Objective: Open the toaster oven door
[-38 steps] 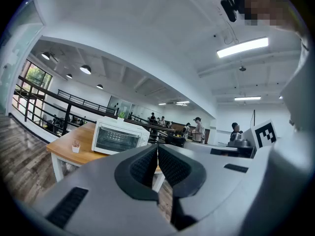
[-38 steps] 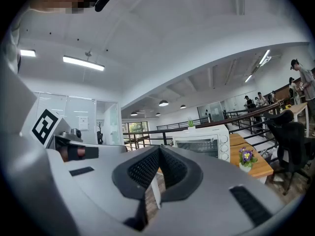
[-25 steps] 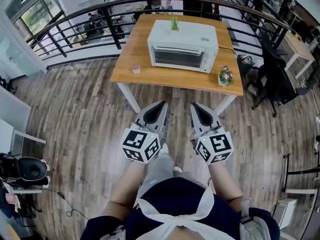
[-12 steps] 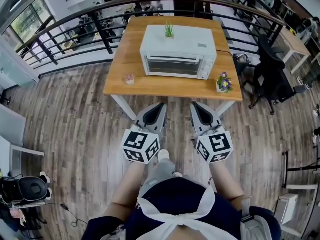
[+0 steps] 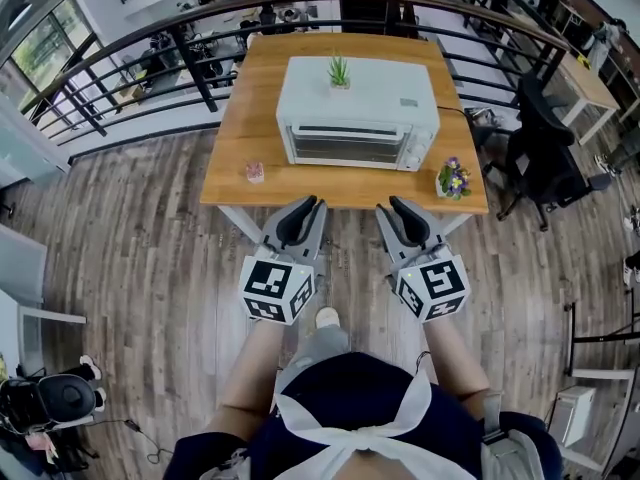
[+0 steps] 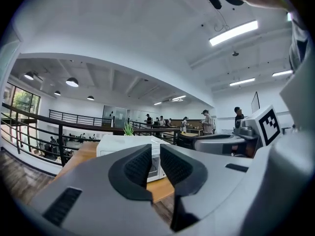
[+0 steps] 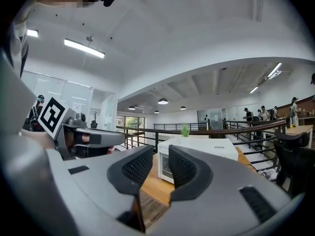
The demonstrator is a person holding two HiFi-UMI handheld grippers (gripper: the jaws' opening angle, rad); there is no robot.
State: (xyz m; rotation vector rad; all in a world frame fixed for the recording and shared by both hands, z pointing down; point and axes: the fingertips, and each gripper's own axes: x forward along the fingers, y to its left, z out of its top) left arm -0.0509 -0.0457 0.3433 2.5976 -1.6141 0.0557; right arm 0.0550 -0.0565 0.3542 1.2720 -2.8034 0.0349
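Right tool (image 5: pixel 392 209) advanced, jaws just opening, empty | toaster oven (image 5: pixel 357 108) ahead, apart

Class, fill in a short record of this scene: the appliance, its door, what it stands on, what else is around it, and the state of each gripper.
Appliance: white toaster oven
Door: closed
Stands on: wooden table
On top of oven: small green potted plant
Also on table: potted flowers at the front right corner; small pink thing at front left
Left gripper: shut, empty, clear of the oven
Right gripper: open, jaws have just been opening, nothing between them, clear of the oven
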